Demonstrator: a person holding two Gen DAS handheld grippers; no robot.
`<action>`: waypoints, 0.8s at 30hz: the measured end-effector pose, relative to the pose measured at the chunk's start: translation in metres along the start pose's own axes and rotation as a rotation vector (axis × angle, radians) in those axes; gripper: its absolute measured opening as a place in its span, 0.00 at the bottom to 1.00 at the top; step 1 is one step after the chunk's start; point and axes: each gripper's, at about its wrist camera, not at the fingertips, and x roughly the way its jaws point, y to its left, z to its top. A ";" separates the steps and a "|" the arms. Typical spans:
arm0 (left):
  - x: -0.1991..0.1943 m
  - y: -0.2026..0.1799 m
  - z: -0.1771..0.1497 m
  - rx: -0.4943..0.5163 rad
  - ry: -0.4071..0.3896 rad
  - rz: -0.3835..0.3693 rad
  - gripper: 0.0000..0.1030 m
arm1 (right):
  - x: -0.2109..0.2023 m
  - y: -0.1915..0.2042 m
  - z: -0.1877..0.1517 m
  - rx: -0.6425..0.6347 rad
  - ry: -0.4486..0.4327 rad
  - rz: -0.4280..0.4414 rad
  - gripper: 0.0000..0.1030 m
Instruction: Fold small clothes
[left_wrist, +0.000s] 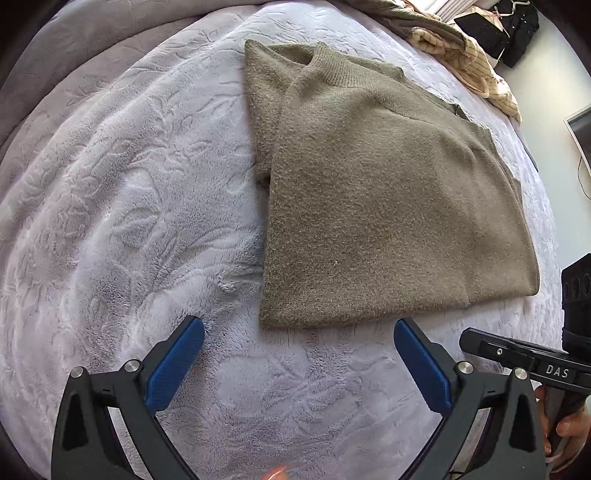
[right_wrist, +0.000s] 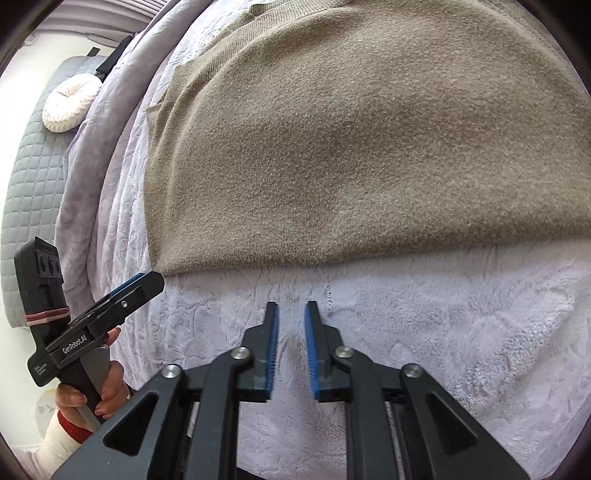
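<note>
While a folded olive sweater (left_wrist: 388, 192) fills the frame's centre right on a lavender blanket (left_wrist: 122, 206), the left claw (left_wrist: 299, 332) gapes wide and the right claw (right_wrist: 291, 314) sits narrowly parted, both empty.

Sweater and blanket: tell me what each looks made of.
The sweater looks like a soft knit, perhaps wool or a blend: fuzzy matte olive-brown surface, ribbed collar. The blanket under it looks like plush fleece, probably synthetic: pale lilac pile with an embossed leafy pattern and a slight sheen. Fiber content cannot be confirmed by sight.
</note>
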 end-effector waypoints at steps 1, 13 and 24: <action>0.001 0.000 0.000 0.000 0.005 0.000 1.00 | 0.000 0.000 0.000 0.001 -0.001 0.004 0.35; 0.005 0.015 0.003 -0.067 0.030 -0.080 1.00 | 0.005 0.007 0.003 0.021 -0.005 0.066 0.39; -0.011 0.056 0.019 -0.262 -0.030 -0.193 1.00 | 0.040 0.010 0.008 0.214 -0.034 0.389 0.41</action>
